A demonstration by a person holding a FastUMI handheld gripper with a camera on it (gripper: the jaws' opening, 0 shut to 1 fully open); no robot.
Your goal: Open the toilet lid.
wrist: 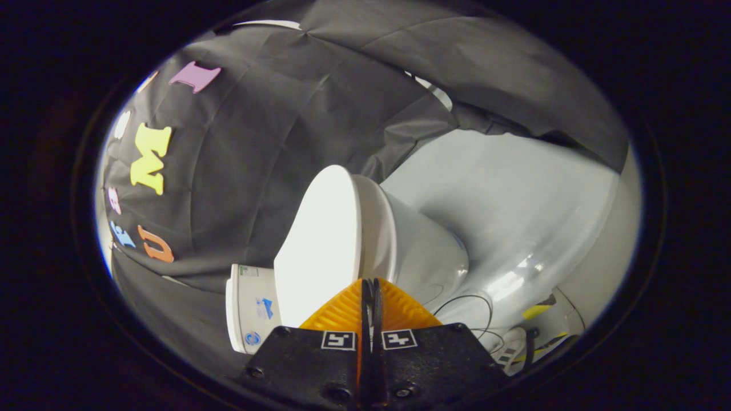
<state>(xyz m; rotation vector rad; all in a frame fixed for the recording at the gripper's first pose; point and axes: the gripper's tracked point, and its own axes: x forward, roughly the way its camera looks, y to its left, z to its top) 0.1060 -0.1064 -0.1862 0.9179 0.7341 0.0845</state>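
Beyond the fingertips stands the toilet [411, 251], rolled sideways in view, its lid [320, 245] apparently down on the seat. Smaller, the tool [370, 283] is pressed closed, gripping nothing. Approach step; next, catch the lid's edge and lift.

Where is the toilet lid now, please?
In the gripper view, the toilet lid lies closed on the bowl, just ahead of the shut gripper, with the tank on its far side.

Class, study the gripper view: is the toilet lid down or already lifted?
Down. The toilet lid lies flush against the bowl's rim, no gap showing. The gripper, fingers together on nothing, is just before it.
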